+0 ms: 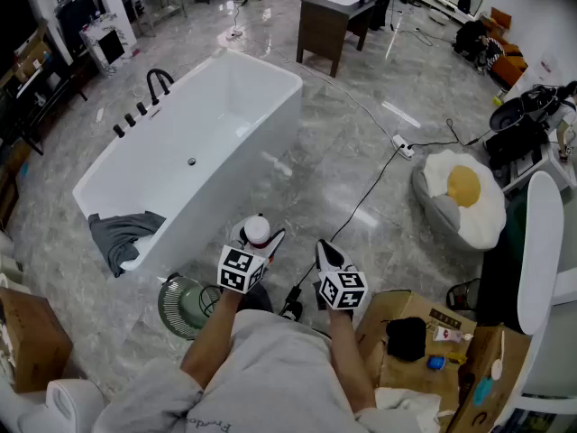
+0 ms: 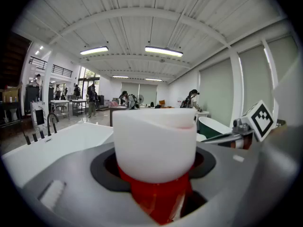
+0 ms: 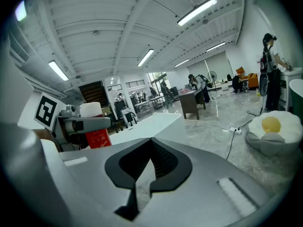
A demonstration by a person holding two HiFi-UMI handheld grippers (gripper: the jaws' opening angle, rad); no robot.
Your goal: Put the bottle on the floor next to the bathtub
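A red bottle (image 1: 257,233) with a white cap stands upright between the jaws of my left gripper (image 1: 255,244), which is shut on it and holds it above the floor. In the left gripper view the bottle (image 2: 156,145) fills the middle, seated in the left gripper (image 2: 156,176). The white bathtub (image 1: 243,174) lies ahead and to the left, its near end just beyond the bottle. My right gripper (image 1: 326,256) hangs beside the left one, shut with nothing in it; its own view shows the right gripper (image 3: 150,162) with its jaws together and the bottle (image 3: 98,136) at left.
A green fan (image 1: 185,307) lies on the floor below my left arm. Grey cloth (image 1: 122,233) hangs over the tub's near end. A cable and power strip (image 1: 403,147) cross the floor. An egg-shaped cushion (image 1: 464,197), a cardboard box (image 1: 424,332) and a white chair (image 1: 541,251) are at right.
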